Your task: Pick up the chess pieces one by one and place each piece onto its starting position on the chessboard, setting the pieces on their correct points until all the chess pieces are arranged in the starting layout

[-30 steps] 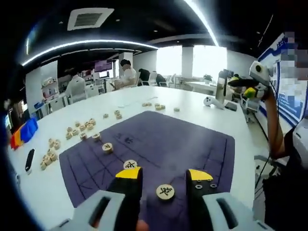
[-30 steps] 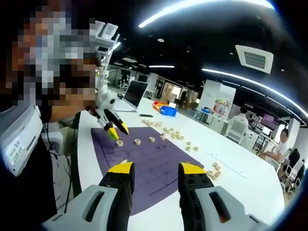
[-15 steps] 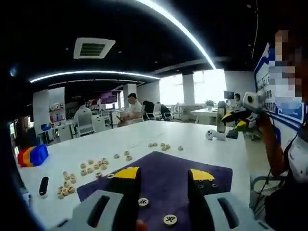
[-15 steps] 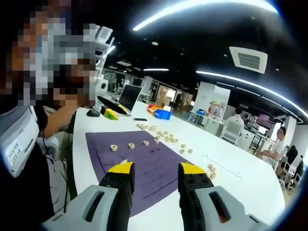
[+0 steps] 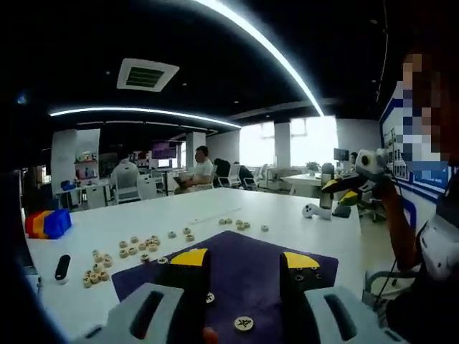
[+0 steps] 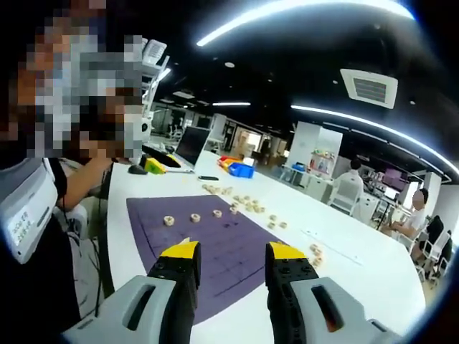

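jaws of both grippers stand wide apart with nothing between them. the left gripper (image 5: 245,262) hangs over the near end of the purple board (image 5: 244,269), whose long axis runs away toward 12 o'clock in the left gripper view; one round piece (image 5: 243,324) lies flat between the jaws at 6 o'clock, its inked mark too small to read, and a second piece (image 5: 209,297) is half hidden by the left jaw. loose pieces (image 5: 122,251) are scattered on the white table (image 5: 165,215) toward 9 o'clock, more (image 5: 240,225) near 12, characters unreadable. the right gripper (image 5: 351,185) shows at 3 o'clock, raised well above the table.

in the right gripper view the right gripper (image 6: 231,252) points over the board (image 6: 215,244), which stretches toward 10 o'clock. three pieces (image 6: 192,217) sit in a row on it near 11, lying flat. the left gripper (image 6: 154,166) is partly cut off behind the person's arm (image 6: 93,183) at 10 o'clock. blue and red bins (image 6: 242,168) stand at 12.
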The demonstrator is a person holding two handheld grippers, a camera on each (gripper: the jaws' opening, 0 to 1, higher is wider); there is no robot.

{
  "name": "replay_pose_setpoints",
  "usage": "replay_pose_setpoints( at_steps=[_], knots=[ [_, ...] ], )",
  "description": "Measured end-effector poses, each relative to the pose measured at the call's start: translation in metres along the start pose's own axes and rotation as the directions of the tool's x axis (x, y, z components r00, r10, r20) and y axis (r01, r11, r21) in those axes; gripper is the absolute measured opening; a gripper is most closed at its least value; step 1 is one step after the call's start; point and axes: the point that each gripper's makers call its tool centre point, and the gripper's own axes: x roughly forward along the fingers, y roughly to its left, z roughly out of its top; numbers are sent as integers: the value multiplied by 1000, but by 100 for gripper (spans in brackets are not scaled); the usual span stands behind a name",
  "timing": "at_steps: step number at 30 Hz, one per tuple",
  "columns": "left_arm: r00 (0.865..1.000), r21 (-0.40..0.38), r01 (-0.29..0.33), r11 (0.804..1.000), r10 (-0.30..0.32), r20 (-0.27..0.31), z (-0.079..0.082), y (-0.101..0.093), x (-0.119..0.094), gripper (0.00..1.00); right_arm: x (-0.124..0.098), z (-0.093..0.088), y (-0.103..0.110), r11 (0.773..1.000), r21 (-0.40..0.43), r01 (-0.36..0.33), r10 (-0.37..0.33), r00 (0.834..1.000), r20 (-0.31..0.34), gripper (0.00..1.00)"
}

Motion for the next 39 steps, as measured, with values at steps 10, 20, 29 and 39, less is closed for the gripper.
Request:
replay_pose_setpoints(
  at_steps=[10,20,29,39],
  knots=[
    [999,-40,-33,999,33,13,-1,12,-1,40,0,-1,-7,1000,7,3,-3,1000,-6,37],
    [1000,-35,-20,999,19,-8,-7,7,4,40,-3,1,-5,1000,3,3,-3,1000,0,37],
    [1000,-36,-17,999,16,-11,-5,6,12,40,-4,1,-4,1000,2,4,-4,1000,0,37],
    [1000,-17,-20,1000,20,-20,-1,7,13,39,-6,3,-6,1000,5,12,-12,1000,7,37]
  ],
)
